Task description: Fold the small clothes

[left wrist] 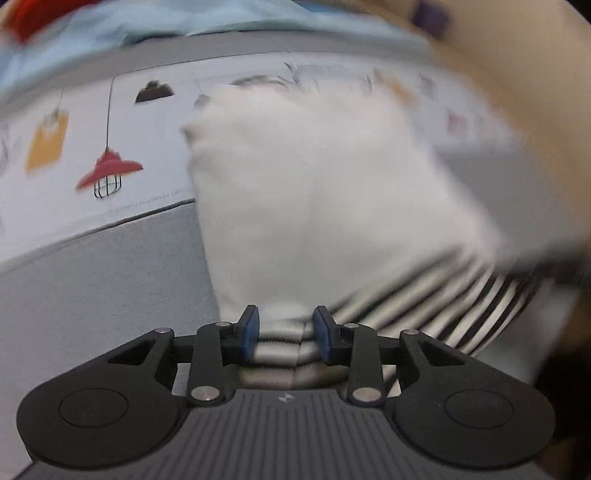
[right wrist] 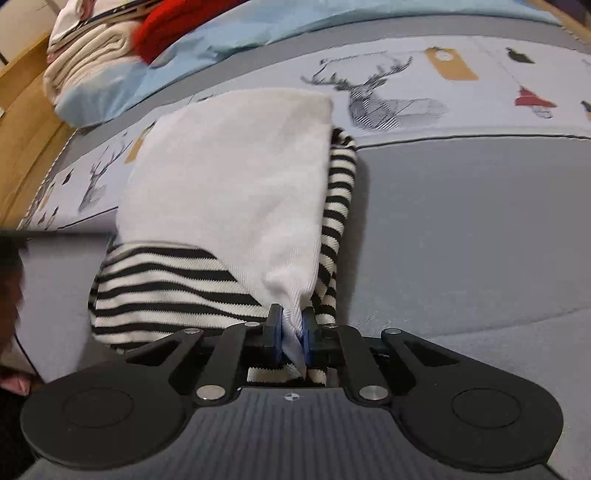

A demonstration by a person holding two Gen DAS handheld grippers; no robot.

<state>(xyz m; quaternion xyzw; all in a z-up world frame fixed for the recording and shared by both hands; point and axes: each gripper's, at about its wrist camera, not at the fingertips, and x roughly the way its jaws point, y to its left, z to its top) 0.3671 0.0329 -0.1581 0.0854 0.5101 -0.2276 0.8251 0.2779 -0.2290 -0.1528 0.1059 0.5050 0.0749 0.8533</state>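
A small garment with a white body [right wrist: 229, 166] and black-and-white striped parts [right wrist: 170, 288] lies on a grey bed cover [right wrist: 461, 229]. My right gripper [right wrist: 291, 328] is shut on the white fabric's near corner. In the left wrist view, which is blurred, my left gripper [left wrist: 286, 330] has its blue pads [left wrist: 250, 328] a little apart, with the garment's bunched striped edge [left wrist: 284, 347] lying between them. The white part [left wrist: 314, 192] stretches away from it, the stripes [left wrist: 443, 302] run to the right.
A printed sheet with deer [right wrist: 373, 99] and lamps [left wrist: 109, 171] lies beyond the garment. A light blue blanket [right wrist: 258, 26], a red cloth [right wrist: 173, 26] and stacked cream clothes [right wrist: 88, 62] lie at the back left. A wooden frame [right wrist: 26, 110] borders the left.
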